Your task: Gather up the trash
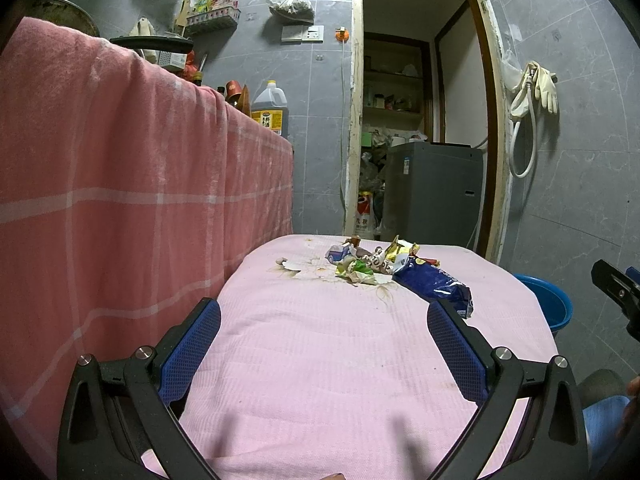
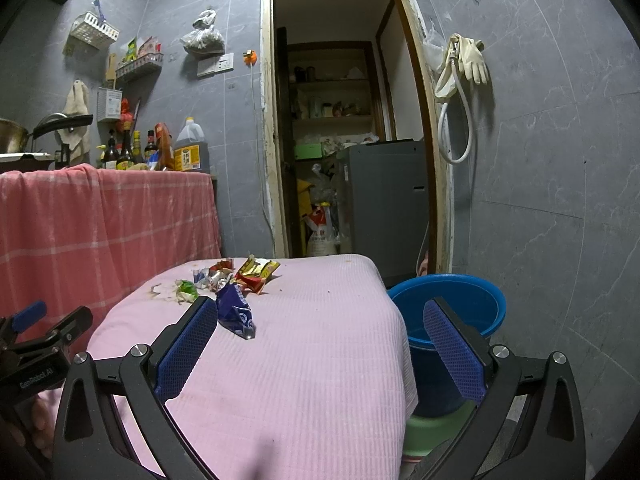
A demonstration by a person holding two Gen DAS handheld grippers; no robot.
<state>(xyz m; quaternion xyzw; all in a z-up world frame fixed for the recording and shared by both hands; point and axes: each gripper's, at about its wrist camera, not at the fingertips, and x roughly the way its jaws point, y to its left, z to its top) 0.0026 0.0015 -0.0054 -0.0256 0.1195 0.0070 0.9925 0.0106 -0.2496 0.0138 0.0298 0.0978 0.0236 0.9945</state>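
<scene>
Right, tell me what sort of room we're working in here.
Most likely a home kitchen or utility corner: tiled walls, an oil jug and sauce bottles on a counter, rubber gloves on the wall, a storeroom doorway behind.

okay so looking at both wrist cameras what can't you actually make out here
- Blue bucket: its bottom, right wrist view, hidden by its near wall and the right finger.
- Blue wrapper: print too small and crumpled, both views.
- Right gripper: mostly cut off by the left view's edge.

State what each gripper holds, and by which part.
Nothing. The left gripper and right gripper are both open and empty; the wrappers lie untouched on the pink cloth.
</scene>
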